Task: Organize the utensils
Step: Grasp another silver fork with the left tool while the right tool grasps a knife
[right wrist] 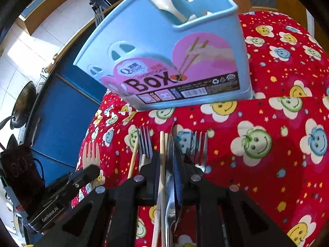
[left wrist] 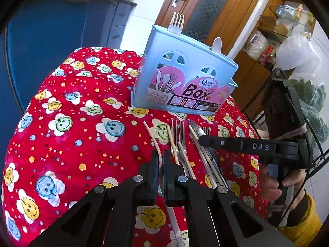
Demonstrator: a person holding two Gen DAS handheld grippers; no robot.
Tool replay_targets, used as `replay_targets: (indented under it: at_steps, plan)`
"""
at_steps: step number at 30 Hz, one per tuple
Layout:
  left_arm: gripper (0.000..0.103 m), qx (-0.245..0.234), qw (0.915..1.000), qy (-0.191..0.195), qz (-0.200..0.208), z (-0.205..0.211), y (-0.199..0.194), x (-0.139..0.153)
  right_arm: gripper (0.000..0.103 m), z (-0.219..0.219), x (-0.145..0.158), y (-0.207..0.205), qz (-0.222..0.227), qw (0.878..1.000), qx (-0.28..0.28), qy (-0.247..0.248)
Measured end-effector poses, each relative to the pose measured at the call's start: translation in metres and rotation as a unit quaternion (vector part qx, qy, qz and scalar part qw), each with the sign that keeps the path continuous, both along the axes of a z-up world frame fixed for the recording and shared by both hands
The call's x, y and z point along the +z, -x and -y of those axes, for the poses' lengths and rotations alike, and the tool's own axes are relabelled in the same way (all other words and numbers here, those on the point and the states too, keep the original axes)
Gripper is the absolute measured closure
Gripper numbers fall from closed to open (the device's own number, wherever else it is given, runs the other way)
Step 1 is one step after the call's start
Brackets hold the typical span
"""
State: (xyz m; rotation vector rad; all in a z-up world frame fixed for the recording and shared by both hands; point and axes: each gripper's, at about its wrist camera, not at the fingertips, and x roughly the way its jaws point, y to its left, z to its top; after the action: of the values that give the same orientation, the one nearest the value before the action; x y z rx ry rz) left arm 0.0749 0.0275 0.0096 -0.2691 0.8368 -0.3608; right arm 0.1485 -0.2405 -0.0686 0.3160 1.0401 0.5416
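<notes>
The left tool [left wrist: 161, 158] is clenched on a pale fork handle [left wrist: 155, 144]; the right tool [right wrist: 167, 160] grips a metal utensil [right wrist: 170, 187] beside a chopstick [right wrist: 162, 164]. More forks [left wrist: 178, 135] lie loose on the bench [left wrist: 82, 144] before the box [left wrist: 183, 78], which holds a fork and spoon. Judging by that, most sorting is left.

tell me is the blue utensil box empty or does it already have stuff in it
Not empty: the blue utensil box already holds a white fork and a white spoon, both sticking up above its rim.

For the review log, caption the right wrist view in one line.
Right gripper closes around a metal utensil and chopstick on the red tablecloth, below the blue chopsticks box.
</notes>
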Motion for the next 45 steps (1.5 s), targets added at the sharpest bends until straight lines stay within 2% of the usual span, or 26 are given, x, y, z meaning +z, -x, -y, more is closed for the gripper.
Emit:
replay_targets:
  at_steps: [3,5,8,14,17,19,22,24,32,35,38,45]
  plan:
    - [0.099,-0.002,1.0,0.0,0.002,0.002,0.0,0.001,0.087,0.002,-0.001,-0.003,-0.003,1.0,-0.004,-0.004]
    - [0.099,-0.002,1.0,0.0,0.003,0.002,0.001,0.001,0.095,0.004,-0.002,-0.005,-0.003,1.0,-0.007,-0.008]
    - [0.099,-0.002,1.0,0.0,0.003,0.002,0.001,0.002,0.098,0.007,0.0,-0.003,0.005,1.0,-0.011,-0.016]
    - [0.099,-0.004,1.0,0.0,0.009,0.004,0.002,0.006,0.099,0.021,0.015,0.008,0.028,0.999,-0.017,-0.044]
    - [0.099,-0.007,0.9999,-0.001,0.011,0.006,0.003,0.008,0.1,0.019,0.021,0.013,0.049,0.999,-0.02,-0.013]
    - [0.099,-0.007,0.9999,0.0,0.012,0.008,0.003,0.008,0.096,0.016,0.021,0.013,0.051,0.998,-0.019,0.014]
    - [0.099,-0.006,0.9999,0.0,0.011,0.009,0.004,0.008,0.094,0.015,0.015,0.009,0.037,0.999,-0.016,0.025]
    - [0.099,-0.005,0.9999,-0.002,0.012,0.008,0.005,0.009,0.082,0.016,0.012,0.009,0.031,0.999,-0.014,0.025]
    - [0.099,-0.003,0.9999,0.0,0.014,0.005,0.005,0.01,0.082,0.012,0.003,0.005,0.02,1.0,-0.001,0.019]
    - [0.099,-0.003,0.9999,0.001,0.013,0.004,0.004,0.009,0.094,0.01,0.004,0.004,0.023,1.0,0.008,0.019]
    - [0.099,-0.002,0.9999,0.002,0.012,0.004,0.003,0.008,0.1,0.006,0.005,0.003,0.02,1.0,0.012,0.012]
    - [0.099,-0.002,0.9998,0.0,0.021,0.004,0.005,0.013,0.101,0.011,0.031,0.023,0.073,0.997,-0.004,-0.001]
